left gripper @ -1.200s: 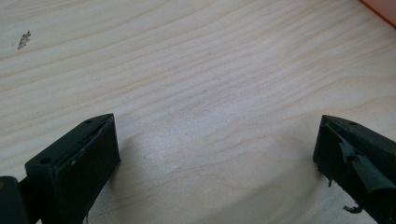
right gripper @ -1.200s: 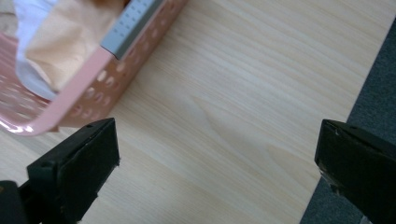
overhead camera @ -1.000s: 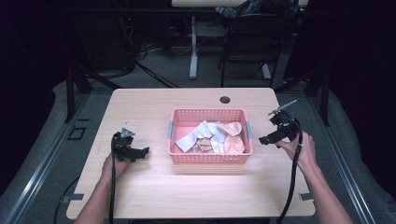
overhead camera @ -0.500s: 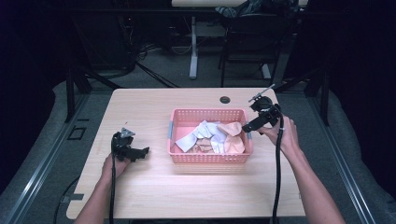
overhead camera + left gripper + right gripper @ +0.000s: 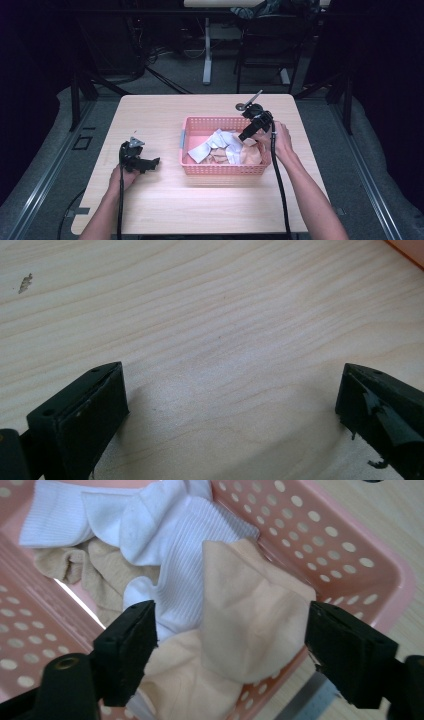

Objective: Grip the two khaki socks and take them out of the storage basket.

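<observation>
While the left gripper (image 5: 150,163) rests spread on the table (image 5: 150,115), the right gripper (image 5: 230,645), jaws just closing, straddles a peach sock (image 5: 250,625) in the basket (image 5: 220,169), seemingly without pinching it.

A pale wooden tabletop (image 5: 165,210) stands on grey floor (image 5: 175,80) in a dark room. At 12 o'clock a white table leg (image 5: 207,55) rises among black cables (image 5: 150,55); at 1 o'clock stands a dark chair (image 5: 270,45).
</observation>
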`<state>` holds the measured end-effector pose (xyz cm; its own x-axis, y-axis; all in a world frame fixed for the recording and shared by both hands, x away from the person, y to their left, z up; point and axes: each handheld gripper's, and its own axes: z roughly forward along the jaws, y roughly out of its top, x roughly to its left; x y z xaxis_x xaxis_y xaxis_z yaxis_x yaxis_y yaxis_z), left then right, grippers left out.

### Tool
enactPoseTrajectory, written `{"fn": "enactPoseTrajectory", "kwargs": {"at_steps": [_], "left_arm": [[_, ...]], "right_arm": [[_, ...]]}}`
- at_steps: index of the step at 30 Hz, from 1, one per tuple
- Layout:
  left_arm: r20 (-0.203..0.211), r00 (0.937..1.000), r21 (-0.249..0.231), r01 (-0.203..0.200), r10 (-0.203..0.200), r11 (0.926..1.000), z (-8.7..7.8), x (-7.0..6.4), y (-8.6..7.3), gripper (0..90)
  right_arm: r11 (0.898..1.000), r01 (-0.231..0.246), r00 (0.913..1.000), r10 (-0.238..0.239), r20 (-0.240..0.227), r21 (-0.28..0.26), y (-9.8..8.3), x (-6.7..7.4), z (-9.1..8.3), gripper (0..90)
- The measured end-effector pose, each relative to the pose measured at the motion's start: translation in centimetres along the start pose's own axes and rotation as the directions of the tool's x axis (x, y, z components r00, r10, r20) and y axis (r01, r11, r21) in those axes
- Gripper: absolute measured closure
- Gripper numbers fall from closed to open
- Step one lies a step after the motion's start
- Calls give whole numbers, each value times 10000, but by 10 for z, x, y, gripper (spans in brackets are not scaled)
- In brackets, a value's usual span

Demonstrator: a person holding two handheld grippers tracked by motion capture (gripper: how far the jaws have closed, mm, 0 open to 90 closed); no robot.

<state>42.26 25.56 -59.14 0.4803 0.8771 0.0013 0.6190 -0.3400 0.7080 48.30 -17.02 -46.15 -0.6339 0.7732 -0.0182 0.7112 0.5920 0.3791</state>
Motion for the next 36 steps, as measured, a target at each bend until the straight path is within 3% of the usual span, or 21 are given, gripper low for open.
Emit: {"fn": "enactPoseTrajectory", "kwargs": {"at_steps": [2, 10, 12, 17, 22, 36], "left_arm": [[4, 10000, -5, 0, 0, 10000, 0, 0, 0, 0], [9, 10000, -6, 0, 0, 10000, 0, 0, 0, 0], [7, 10000, -6, -4, 4, 10000, 0, 0, 0, 0], [4, 10000, -5, -2, 2, 10000, 0, 0, 0, 0], [5, 10000, -7, -1, 1, 10000, 0, 0, 0, 0], [-10, 10000, -24, 0, 0, 10000, 0, 0, 0, 0]], "right_arm": [[9999, -48, 10000, 48, 16, 142, 3, 0, 7, 321], [9939, 397, 9977, -450, 501, 1027, 11, 9, 33, 518], [9943, 305, 9976, -366, 587, 1018, 10, 10, 38, 580], [9919, 385, 9969, -464, 630, 1212, 12, 10, 37, 757], [9972, 202, 9976, -249, 644, 725, 10, 8, 31, 844], [9988, -48, 9994, 66, 353, -492, 12, 3, -10, 859]]}}
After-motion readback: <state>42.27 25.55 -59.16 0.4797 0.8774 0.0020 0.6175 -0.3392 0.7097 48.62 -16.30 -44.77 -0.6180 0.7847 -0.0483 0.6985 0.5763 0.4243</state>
